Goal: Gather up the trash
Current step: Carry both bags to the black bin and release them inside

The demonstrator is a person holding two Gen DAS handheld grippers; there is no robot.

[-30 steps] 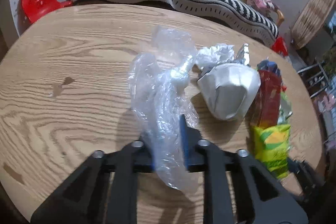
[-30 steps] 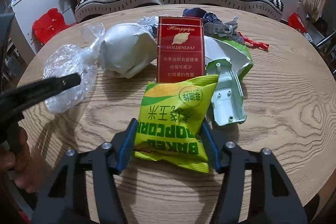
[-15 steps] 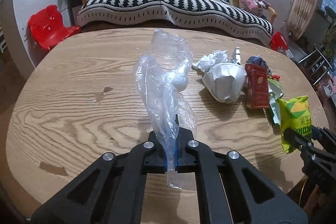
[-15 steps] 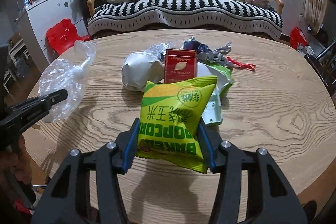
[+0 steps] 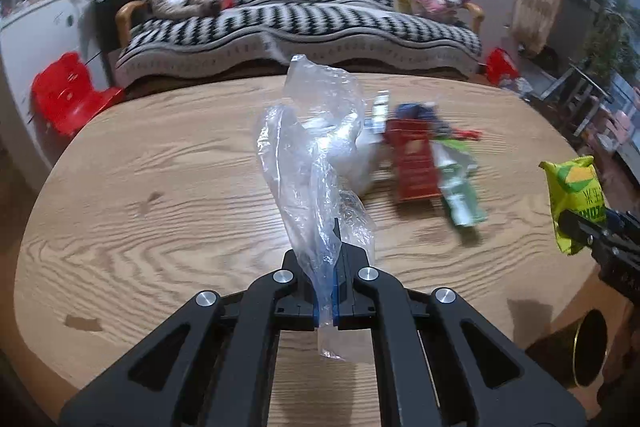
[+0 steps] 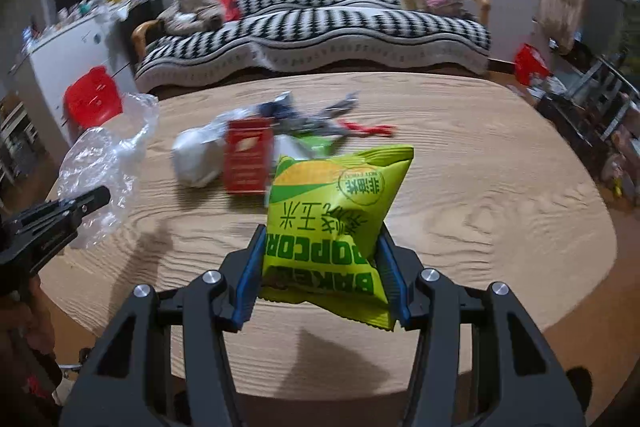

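The rest of the trash sits on the desk (image 5: 160, 187) ahead of you, between both tongs. Your left tongs (image 5: 327, 259) pinch the clear plastic bag (image 5: 316, 155). Your right tongs (image 6: 320, 267) squeeze the popcorn bag (image 6: 332, 211), standing upright.

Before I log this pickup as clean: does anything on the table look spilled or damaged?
Nothing spilled or torn shows. The leftover pile of wrappers lies jumbled mid-table, blurred. The wood has a small dark mark and a pale patch near its edge; what they are is unclear.
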